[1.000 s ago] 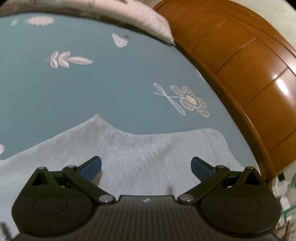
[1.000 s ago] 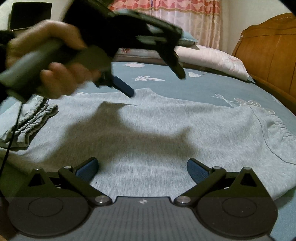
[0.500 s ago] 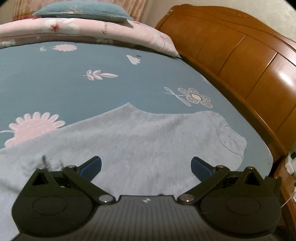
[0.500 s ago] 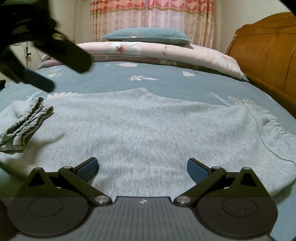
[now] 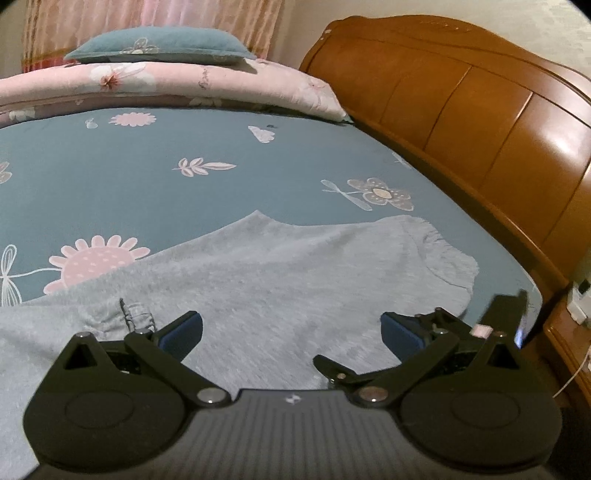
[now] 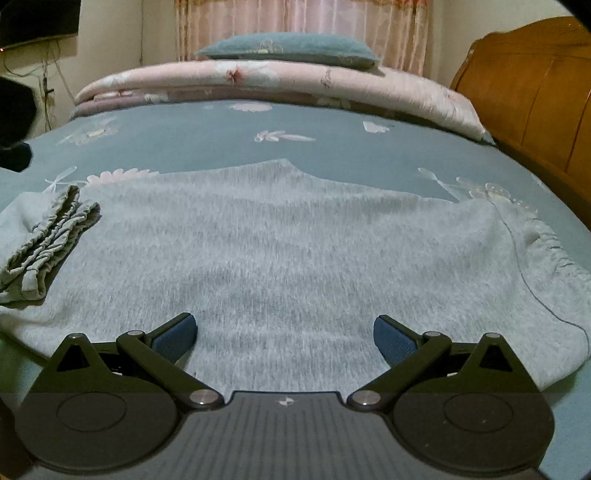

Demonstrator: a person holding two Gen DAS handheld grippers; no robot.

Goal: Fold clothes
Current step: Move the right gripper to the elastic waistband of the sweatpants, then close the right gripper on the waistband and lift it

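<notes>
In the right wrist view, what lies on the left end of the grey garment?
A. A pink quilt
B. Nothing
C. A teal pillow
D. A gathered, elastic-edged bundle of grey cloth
D: a gathered grey bundle rests on the left end of the grey garment; pillow and quilt lie far behind.

A bedroom in a home. Shown by a bed (image 6: 229, 122) under a teal flowered sheet, a carved wooden headboard (image 5: 480, 122) along its side, a folded pink quilt (image 6: 280, 83) with a teal pillow (image 6: 291, 46) stacked on it at the far end, and pink curtains (image 6: 303, 16) behind. Also told by grey clothes (image 6: 295, 251) spread on the sheet, a dark screen (image 6: 37, 18) on the wall with loose cables below, and a socket with a cord (image 5: 578, 295) beside the headboard.
</notes>
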